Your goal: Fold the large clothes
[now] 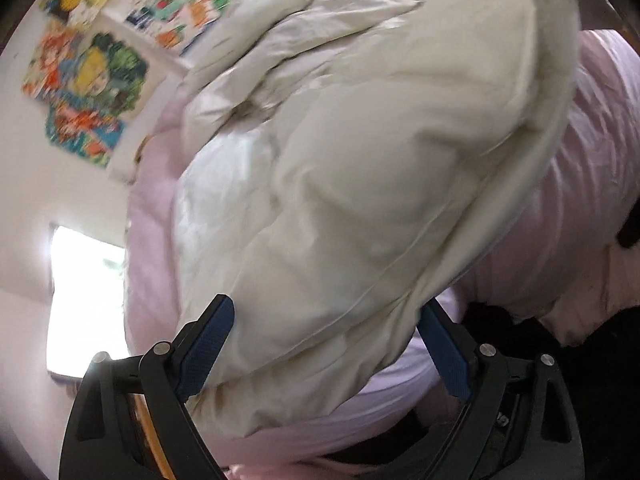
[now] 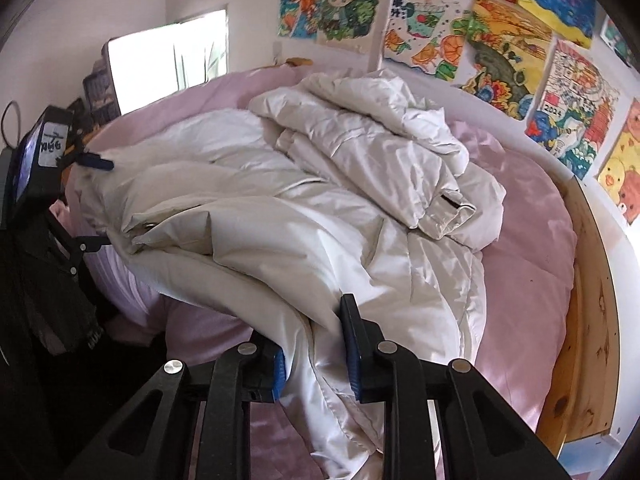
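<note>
Mid-fold: our right gripper [image 2: 316, 344] clenched on jacket [image 2: 304, 208] hem; left gripper [image 1: 326, 344] released, straddling edge on bed [image 2: 528, 272] — next, we pinch, carry over.

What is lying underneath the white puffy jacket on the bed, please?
Under the white jacket lies a pink bedsheet, showing all around it. Whether anything else lies beneath cannot be seen, because the bulky jacket covers the middle of the bed.
</note>
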The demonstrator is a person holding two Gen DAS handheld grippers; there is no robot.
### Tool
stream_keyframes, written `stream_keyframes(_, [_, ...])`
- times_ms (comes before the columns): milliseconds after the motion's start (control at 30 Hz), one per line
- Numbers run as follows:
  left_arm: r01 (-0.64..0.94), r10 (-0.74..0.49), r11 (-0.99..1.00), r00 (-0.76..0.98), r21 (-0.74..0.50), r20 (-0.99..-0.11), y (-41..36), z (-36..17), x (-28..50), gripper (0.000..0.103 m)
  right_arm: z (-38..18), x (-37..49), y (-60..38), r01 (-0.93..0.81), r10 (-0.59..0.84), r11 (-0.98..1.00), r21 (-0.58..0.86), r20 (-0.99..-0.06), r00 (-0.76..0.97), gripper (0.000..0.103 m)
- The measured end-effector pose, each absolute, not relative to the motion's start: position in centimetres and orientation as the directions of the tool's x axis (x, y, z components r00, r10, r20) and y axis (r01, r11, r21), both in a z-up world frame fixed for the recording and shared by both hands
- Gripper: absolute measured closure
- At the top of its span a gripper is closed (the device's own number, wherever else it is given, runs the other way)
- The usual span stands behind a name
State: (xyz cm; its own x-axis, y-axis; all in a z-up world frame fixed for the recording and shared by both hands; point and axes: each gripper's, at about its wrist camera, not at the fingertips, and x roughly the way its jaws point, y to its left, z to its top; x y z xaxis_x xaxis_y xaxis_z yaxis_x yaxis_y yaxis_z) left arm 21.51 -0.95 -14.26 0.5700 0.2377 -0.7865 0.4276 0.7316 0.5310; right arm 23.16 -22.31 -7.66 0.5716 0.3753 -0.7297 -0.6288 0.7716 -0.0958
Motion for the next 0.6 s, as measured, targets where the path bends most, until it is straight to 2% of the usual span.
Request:
stream_keyframes(133, [0.362, 0.233, 0.801, 0.545, 0.477, -0.805, 0.8, -12.0, 22.0, 0.015, -6.6, 23.5, -22.9, -0.604, 0.394, 0.795, -0.062, -0.705, 0.590, 0.081])
stream_keyframes(300, [0.411, 0.193, 0.765, 0.588, 0.496, -0.785, -1.0, -11.1, 19.7, 0.014, -5.2, 24.3, -23.5, -0.576, 0.407, 0.817, -0.029, -0.679, 0.611, 0.082])
stream_keyframes(500, [0.453, 0.308, 0.671, 0.551, 0.588, -0.776, -2.7, -14.5, 19.5, 0.014, -4.5, 24.7, -23.5, -0.570, 0.415, 0.822, -0.023, -0.661, 0.625, 0.083])
stream_keyframes(600, [0.423, 0.376, 0.657, 0.534, 0.624, -0.758, -2.4, -15.3, 19.7, 0.015, -4.4, 24.8, -23.7, -0.568, 0.418, 0.823, -0.017, -0.658, 0.626, 0.083])
